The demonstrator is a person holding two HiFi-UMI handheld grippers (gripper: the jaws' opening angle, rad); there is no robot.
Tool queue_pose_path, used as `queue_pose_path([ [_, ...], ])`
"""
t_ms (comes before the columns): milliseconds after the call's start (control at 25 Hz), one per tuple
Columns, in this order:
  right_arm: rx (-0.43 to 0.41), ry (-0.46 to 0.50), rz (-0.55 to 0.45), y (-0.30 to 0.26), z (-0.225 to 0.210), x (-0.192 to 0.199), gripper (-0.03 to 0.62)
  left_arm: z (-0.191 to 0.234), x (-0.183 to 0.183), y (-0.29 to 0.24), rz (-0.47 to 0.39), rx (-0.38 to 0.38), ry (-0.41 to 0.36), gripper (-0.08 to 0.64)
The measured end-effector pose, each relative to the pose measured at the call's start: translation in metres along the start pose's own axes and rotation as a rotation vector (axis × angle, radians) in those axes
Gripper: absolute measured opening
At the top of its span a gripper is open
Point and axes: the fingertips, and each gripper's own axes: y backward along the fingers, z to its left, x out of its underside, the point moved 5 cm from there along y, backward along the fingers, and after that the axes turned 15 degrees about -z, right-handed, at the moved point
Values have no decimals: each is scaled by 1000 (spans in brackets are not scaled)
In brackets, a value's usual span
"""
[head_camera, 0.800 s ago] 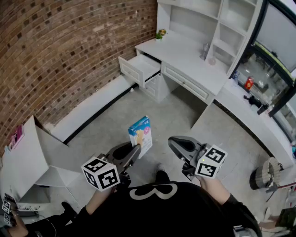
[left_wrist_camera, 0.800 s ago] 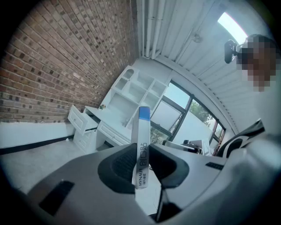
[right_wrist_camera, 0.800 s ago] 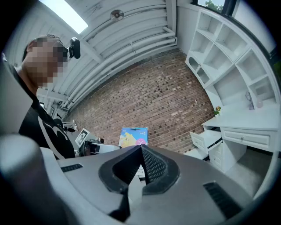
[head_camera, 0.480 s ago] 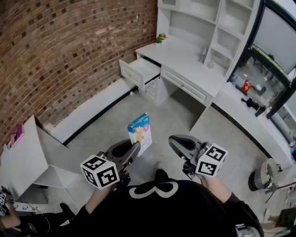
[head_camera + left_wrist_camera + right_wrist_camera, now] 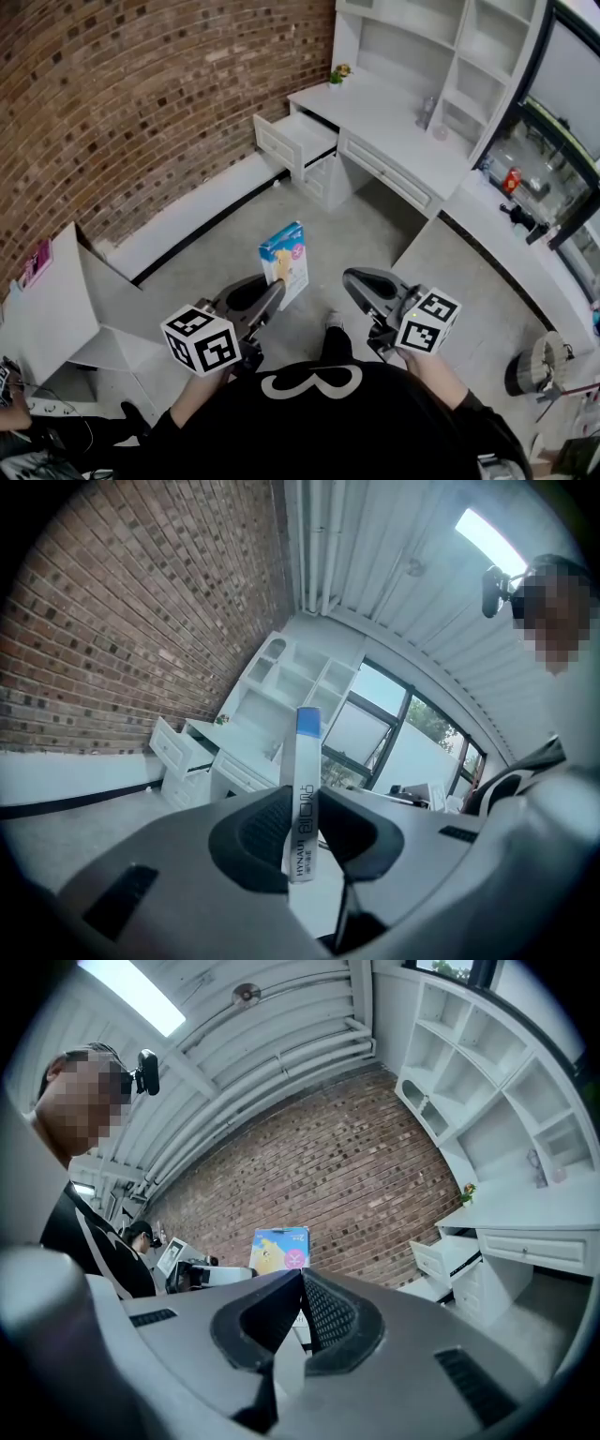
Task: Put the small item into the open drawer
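Sticking upright from L claw [image 5: 274, 298]: small box [image 5: 285, 262], clamped.

The left gripper [image 5: 275, 284] grips a blue box [image 5: 286, 261] upright, well apart from the white desk [image 5: 394, 117], whose open drawer [image 5: 289, 142] sticks out at its end nearest the brick wall [image 5: 141, 94].

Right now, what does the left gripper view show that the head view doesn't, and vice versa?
Left gripper view only: the box edge-on, pinched between the left gripper pads, and a ceiling light. Head view only: the box's printed face, the right gripper, and the floor up to the desk. Both: box, open drawer, brick wall, desk.
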Motion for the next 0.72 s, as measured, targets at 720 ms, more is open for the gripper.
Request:
queue_pose_path([
  [720, 48, -157, 5, -54, -187, -15, 11, 94, 16, -167, 140, -74, 76, 87],
])
